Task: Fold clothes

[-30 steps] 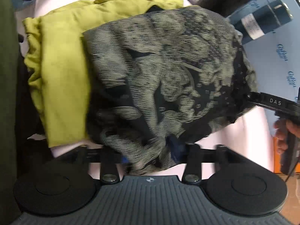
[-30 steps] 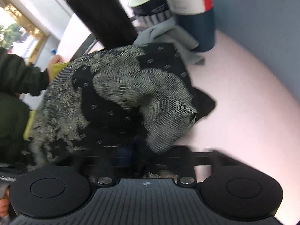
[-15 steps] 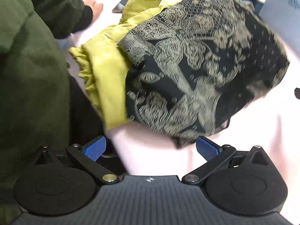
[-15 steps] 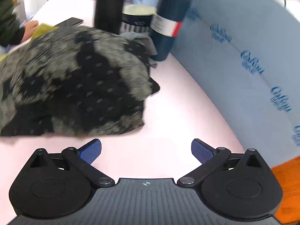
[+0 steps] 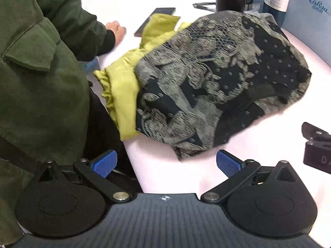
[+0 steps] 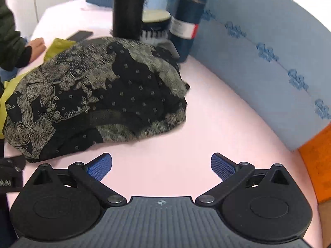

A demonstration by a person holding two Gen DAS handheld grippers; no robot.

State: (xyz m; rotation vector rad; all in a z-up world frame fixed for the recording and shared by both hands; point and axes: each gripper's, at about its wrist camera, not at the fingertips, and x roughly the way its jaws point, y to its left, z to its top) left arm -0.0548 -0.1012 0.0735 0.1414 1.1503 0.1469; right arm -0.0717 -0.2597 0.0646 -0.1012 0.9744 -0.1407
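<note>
Two garments lying stacked on pink desk (image 6: 206, 140): black lace garment (image 5: 217, 82) with grey floral pattern and dots, bunching into rounded mound, long axis running left-right across desk, overlapping smooth yellow-green garment (image 5: 124, 95) sticking out toward person's side. Left tongs (image 5: 166, 163) and right tongs (image 6: 161, 166) both gaping wide, gripping nothing, hovering near mound's front edge.
</note>
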